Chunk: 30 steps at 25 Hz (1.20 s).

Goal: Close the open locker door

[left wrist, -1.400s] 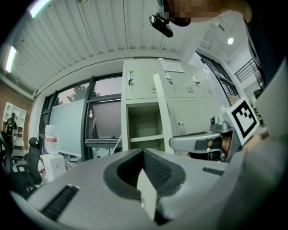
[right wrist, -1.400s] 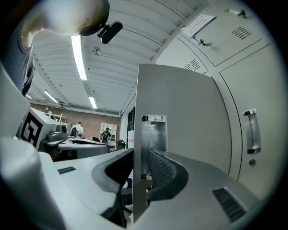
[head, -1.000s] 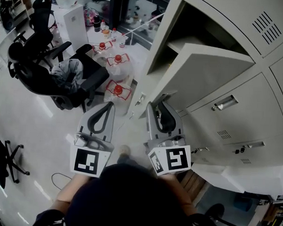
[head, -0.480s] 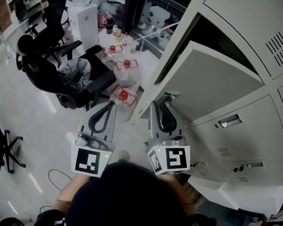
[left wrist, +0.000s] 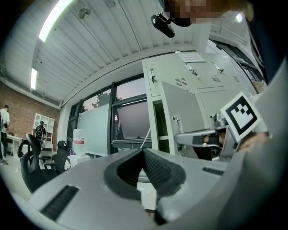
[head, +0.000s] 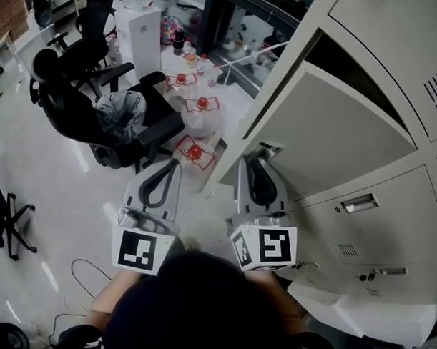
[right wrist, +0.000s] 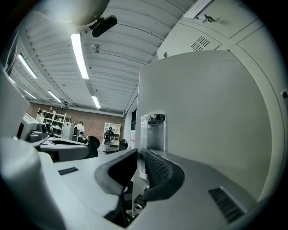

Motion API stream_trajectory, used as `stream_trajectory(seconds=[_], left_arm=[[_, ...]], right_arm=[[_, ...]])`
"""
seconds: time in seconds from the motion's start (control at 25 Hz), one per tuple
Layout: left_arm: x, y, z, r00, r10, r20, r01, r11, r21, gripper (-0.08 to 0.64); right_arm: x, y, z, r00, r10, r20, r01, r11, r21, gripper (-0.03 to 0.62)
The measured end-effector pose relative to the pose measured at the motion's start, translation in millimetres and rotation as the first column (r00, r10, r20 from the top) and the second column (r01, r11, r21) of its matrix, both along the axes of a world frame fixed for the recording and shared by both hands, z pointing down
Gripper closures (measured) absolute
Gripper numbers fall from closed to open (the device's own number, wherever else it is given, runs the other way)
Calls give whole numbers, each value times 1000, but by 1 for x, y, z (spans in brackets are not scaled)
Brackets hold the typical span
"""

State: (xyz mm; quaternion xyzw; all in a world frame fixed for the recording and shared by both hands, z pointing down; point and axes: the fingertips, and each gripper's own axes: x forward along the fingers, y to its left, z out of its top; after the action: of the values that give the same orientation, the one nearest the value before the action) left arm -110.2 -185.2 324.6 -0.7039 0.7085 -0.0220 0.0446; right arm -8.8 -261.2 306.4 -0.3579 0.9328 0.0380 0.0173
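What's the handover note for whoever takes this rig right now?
Left gripper: shut, empty, held clear of the lockers.
Right gripper: jaws closing with the free edge of the locker door between them, by the latch plate; a firm grip is not confirmed.
Door: partly open, compartment exposed.
Done: right gripper brought to the door edge.
Left: probably finish the grip or push, then swing the door shut until it latches.

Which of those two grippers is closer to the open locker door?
Right. The right gripper is at the free edge of the open locker door, jaws closing with that edge between them. The left gripper hangs off to the door's left, clear of it, jaws together.
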Motion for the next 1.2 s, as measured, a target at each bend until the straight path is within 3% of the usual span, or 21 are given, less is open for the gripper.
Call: stream_trajectory(seconds=[0.32,0.64,0.88,1.2], left_arm=[[-1,-17,3,999,44,-3,-44,999,-5,561],[9,-63,-7,981,196,6,-196,981,0,561],[27,-99,-16,939,343,10,-343,939,13,561],[46,-134,-19,868,496,8,-496,868,17,561]], right_arm=[[-4,-7,0,1000,9,-6,-9,1000,-10,531],[-8,-17,0,999,49,-2,-49,999,-4,531],[-11,-29,-1,997,81,4,-81,997,5,532],[-13,-44,-2,989,146,18,-146,989,9,534]])
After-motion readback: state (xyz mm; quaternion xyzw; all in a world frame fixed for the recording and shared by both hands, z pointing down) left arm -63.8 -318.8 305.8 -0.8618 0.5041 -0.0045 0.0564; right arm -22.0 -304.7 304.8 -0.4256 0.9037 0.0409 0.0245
